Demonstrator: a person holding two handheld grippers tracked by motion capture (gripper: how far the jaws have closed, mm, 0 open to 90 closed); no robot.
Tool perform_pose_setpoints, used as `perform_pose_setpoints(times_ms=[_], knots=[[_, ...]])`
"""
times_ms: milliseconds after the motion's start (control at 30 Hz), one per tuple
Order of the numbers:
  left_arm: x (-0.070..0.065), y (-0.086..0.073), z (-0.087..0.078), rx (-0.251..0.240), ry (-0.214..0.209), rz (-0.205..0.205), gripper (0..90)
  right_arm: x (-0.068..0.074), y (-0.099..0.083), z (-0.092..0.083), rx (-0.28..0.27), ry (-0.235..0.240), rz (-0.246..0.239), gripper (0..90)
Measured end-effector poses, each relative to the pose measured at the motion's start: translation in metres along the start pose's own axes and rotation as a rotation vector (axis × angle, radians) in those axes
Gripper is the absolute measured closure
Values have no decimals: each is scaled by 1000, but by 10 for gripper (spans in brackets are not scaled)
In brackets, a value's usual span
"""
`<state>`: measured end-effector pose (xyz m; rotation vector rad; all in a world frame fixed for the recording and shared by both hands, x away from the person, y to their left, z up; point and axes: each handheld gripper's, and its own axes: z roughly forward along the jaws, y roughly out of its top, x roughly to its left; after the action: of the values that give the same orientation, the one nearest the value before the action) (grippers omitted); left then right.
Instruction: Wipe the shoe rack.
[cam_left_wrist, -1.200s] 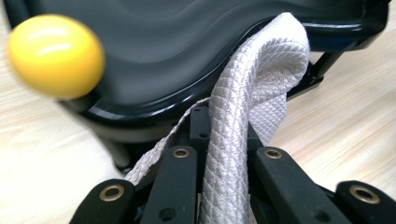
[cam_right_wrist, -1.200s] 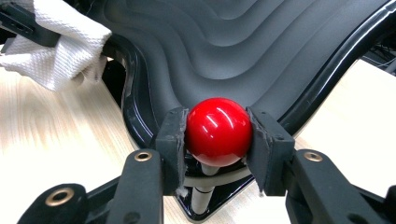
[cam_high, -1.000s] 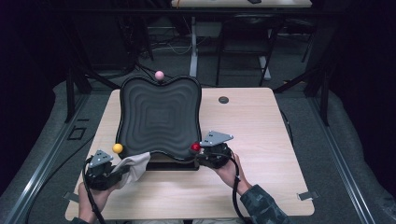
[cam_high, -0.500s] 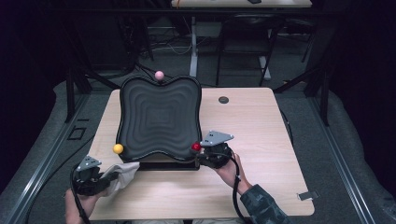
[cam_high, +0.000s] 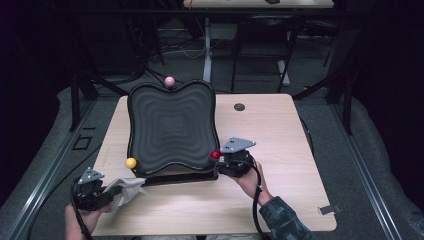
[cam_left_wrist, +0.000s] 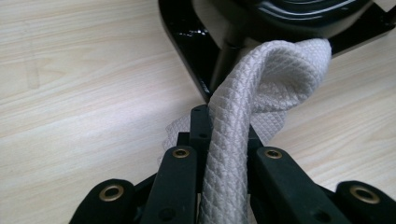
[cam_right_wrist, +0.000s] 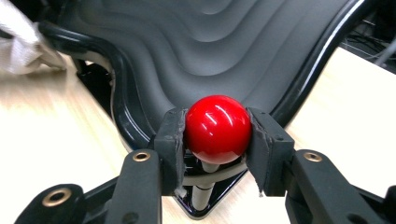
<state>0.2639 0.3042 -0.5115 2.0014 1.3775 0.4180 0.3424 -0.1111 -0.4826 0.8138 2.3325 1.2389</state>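
presumably to steady the black wavy tray (cam_high: 172, 127) for wiping, the right gripper (cam_high: 227, 161) at lower centre-right of the high view is clamped on the red ball knob (cam_right_wrist: 217, 129). the left gripper (cam_high: 107, 192), at lower left, is closed on the white cloth (cam_left_wrist: 243, 135). against the earlier frames, that hand and cloth have pulled back from the tray's yellow knob (cam_high: 131, 162) toward the bottom-left edge.
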Motion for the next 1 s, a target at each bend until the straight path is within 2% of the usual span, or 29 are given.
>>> perform_pose_setpoints(times_ms=[133, 200, 233, 267, 300, 333, 433, 533, 600, 633, 700, 733, 767, 800, 833, 867, 900, 1000], knots=[[2, -1, 2, 10, 7, -2, 828, 2, 1, 3, -9, -44, 7, 549], [3, -1, 2, 17, 10, 0, 829, 3, 2, 5, -27, -28, -2, 570], [3, -1, 1, 9, 10, -7, 829, 5, 2, 6, -21, -38, -13, 592], [4, -1, 0, 13, 6, -7, 829, 5, 3, 4, 2, -76, -22, 593], [5, -2, 0, 10, 7, -9, 829, 3, 2, 5, -23, -35, -16, 596], [5, -2, 0, 10, 9, -10, 829, 1, 1, 5, -25, -28, -15, 597], [5, -2, 0, 13, 11, -5, 829, -6, 0, 1, 0, -65, -12, 597], [5, -1, 0, 11, 12, -8, 828, -11, -1, -2, 7, -68, 0, 596], [5, -1, -1, 12, 11, -7, 829, -19, -3, -5, 5, -92, 29, 591], [5, -1, -1, 11, 11, -7, 829, -20, -4, -6, 6, -90, 32, 586], [5, -1, -1, 13, 11, -9, 829, -20, -3, -4, -27, -83, 39, 572], [6, 0, -1, 16, 10, -7, 829, -18, -2, -4, -13, -83, 26, 569], [6, 0, -1, 13, 12, -11, 829, -16, -1, -3, -8, -122, 16, 579], [6, -1, -1, 11, 12, -13, 829, -17, -2, -3, -2, -134, 21, 594], [6, -1, -1, 12, 12, -14, 829, -19, -3, -2, -20, -95, 22, 596], [6, -1, -1, 9, 13, -15, 829, -21, -3, -1, -32, -78, 24, 598], [7, 0, -1, 10, 11, -17, 829, -21, -3, -2, -18, -106, 25, 599], [8, 2, -2, 0, 13, -29, 828, -25, -4, -3, -8, -132, 31, 600]])
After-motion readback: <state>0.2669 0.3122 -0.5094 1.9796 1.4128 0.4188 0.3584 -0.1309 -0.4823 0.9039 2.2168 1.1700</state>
